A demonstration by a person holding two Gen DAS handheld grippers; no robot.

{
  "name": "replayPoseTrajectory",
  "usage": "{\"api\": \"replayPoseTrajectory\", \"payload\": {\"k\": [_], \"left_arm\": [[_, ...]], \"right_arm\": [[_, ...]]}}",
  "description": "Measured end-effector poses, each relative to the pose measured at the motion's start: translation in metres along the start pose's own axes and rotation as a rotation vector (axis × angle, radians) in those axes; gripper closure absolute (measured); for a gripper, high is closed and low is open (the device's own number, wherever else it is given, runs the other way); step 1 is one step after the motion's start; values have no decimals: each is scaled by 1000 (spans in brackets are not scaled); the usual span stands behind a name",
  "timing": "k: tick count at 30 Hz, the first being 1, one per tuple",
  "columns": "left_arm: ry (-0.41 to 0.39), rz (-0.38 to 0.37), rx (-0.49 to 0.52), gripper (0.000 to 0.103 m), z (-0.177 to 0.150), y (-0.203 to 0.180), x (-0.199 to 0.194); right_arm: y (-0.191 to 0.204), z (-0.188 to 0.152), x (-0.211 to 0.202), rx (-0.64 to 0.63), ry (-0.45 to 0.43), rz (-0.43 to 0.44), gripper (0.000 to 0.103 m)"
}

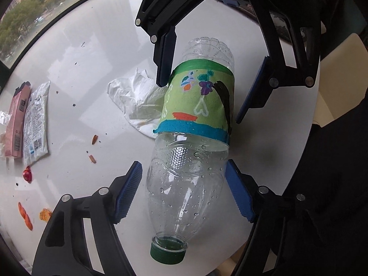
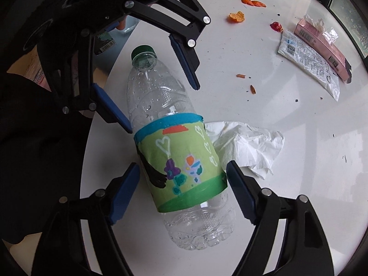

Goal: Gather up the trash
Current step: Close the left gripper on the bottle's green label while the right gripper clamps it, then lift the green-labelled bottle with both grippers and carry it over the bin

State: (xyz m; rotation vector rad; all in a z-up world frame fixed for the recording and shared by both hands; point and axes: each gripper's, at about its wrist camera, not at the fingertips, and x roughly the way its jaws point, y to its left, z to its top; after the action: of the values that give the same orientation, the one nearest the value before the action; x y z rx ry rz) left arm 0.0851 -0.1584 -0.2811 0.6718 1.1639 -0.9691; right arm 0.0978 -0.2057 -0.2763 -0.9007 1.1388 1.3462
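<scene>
On the white counter [image 1: 96, 46], a clear bottle [image 1: 191, 142] lies between the wide-open left gripper [image 1: 184, 191] and right gripper [image 2: 182, 192], neither gripping it. Only the right view shows the barcoded package [image 2: 106, 43] beyond the counter's edge.

Daylight, soft and even, enters from the window [image 1: 25, 11] at ten o'clock in the left wrist view. Glossy table [image 1: 96, 53] shows pale reflected window panes; mild glare, no blown highlights. Faint shadow on the table at three o'clock. Fisheye bends both views hard at the rim; black vignette all round. Centre sharp: droplets in the bottle [image 1: 184, 184] read clearly. Edges soften slightly.
</scene>
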Motion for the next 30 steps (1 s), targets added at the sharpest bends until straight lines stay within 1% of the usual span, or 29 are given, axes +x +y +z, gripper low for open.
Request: {"api": "replayPoseTrajectory", "payload": {"k": [2,7,11,16,20,24,30], "left_arm": [[4,-15,0,37,0,-1,3],[-6,-17,-7,38,0,0,-2],[-29,-2,-29,38,-5,4,-22],[-51,53,-52,38,-16,4,-57],[-65,106,-89,38,-35,8,-93],[-70,176,-127,38,-60,9,-130],[-77,262,-234,38,-112,6,-182]], "right_arm": [[2,1,2,-16,9,-6,35],[4,9,-2,-32,24,0,37],[8,18,-16,-57,11,-16,37],[17,41,-40,-113,-10,-37,37],[27,70,-60,-172,-36,-56,37],[44,106,-76,-249,-66,-78,37],[74,165,-91,-383,-97,-86,37]]}}
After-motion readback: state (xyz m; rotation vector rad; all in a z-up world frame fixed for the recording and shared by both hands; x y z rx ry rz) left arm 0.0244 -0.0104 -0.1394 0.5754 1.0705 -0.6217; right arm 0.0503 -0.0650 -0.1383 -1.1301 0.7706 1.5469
